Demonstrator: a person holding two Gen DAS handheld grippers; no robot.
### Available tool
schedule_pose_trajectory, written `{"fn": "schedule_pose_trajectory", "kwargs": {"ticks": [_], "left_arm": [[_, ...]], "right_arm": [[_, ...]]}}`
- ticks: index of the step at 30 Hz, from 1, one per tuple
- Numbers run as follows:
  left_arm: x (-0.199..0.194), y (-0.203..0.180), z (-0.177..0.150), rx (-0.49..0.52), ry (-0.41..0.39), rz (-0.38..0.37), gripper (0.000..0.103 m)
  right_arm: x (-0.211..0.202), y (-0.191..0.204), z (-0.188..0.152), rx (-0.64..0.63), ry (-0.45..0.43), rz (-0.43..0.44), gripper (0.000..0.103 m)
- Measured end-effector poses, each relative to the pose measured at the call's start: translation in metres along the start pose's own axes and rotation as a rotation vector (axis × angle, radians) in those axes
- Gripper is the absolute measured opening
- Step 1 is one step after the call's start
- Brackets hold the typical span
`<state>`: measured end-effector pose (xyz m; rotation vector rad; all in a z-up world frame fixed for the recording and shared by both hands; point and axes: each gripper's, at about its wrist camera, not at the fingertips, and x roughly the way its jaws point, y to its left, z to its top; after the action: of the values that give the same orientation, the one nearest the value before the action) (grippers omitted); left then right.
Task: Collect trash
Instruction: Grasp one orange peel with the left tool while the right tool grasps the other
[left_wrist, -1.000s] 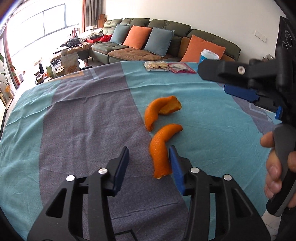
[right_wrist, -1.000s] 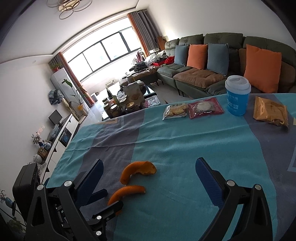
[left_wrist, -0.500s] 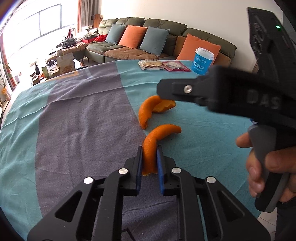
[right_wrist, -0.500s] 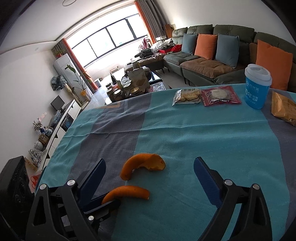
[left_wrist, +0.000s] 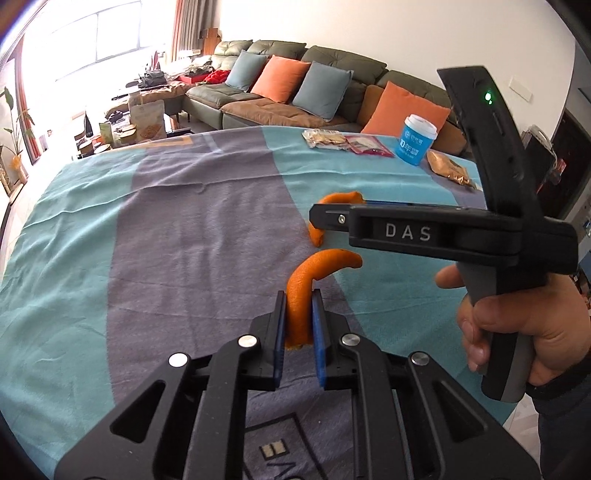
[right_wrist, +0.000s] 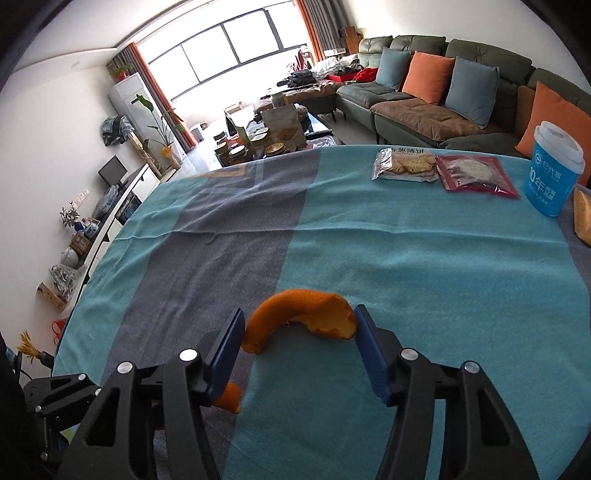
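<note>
We clamp the left tool (left_wrist: 299, 325) on the near orange peel (left_wrist: 314, 273), which curves up toward 1 o'clock above the counter (left_wrist: 184, 240). Our right tool (right_wrist: 299, 343) brackets the far orange peel (right_wrist: 295, 314); its jaws have just been closing, one pad at 9 o'clock, the other at 3 o'clock, neither visibly pressing.

Far orange peel (left_wrist: 334, 206) half hidden behind right tool (left_wrist: 373, 218); gold packet (right_wrist: 583, 218) cut by frame edge.
</note>
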<state>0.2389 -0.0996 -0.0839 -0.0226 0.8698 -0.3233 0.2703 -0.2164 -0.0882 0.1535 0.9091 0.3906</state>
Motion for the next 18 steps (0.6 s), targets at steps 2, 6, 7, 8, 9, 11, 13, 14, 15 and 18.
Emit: {"fn": "schedule_pose_trajectory", "kwargs": {"ticks": [2,6,7,8,9,11,13,14,15,18], "left_arm": [[-0.004,0.000,-0.002,-0.004,-0.007,-0.002,0.013],[-0.012,0.005,-0.003,-0.013,-0.020,-0.001,0.013],[-0.013,0.006,-0.004,-0.016,-0.024,0.000,0.013],[-0.016,0.007,-0.005,-0.020,-0.028,0.000,0.013],[-0.017,0.008,-0.005,-0.023,-0.031,0.001,0.013],[-0.021,0.010,-0.006,-0.028,-0.038,0.004,0.013],[-0.025,0.012,-0.007,-0.032,-0.046,0.007,0.013],[-0.026,0.013,-0.008,-0.035,-0.049,0.008,0.013],[-0.029,0.014,-0.009,-0.038,-0.053,0.011,0.013],[-0.033,0.017,-0.010,-0.049,-0.061,0.018,0.013]], "right_arm": [[0.000,0.001,-0.001,-0.002,0.000,-0.004,0.050],[0.000,0.003,-0.001,-0.007,0.000,-0.011,0.038],[0.000,0.004,0.000,-0.008,-0.001,-0.013,0.037],[0.000,0.004,0.000,-0.007,-0.005,-0.013,0.031],[-0.001,0.004,0.001,-0.004,-0.009,-0.011,0.026],[0.000,0.003,0.002,0.007,-0.016,-0.006,0.023],[0.001,0.004,0.002,0.007,-0.019,-0.003,0.021],[0.001,0.004,0.003,0.011,-0.023,-0.001,0.019],[0.000,0.004,0.003,0.016,-0.032,0.003,0.017],[-0.002,0.007,0.003,0.017,-0.043,0.006,0.014]]}}
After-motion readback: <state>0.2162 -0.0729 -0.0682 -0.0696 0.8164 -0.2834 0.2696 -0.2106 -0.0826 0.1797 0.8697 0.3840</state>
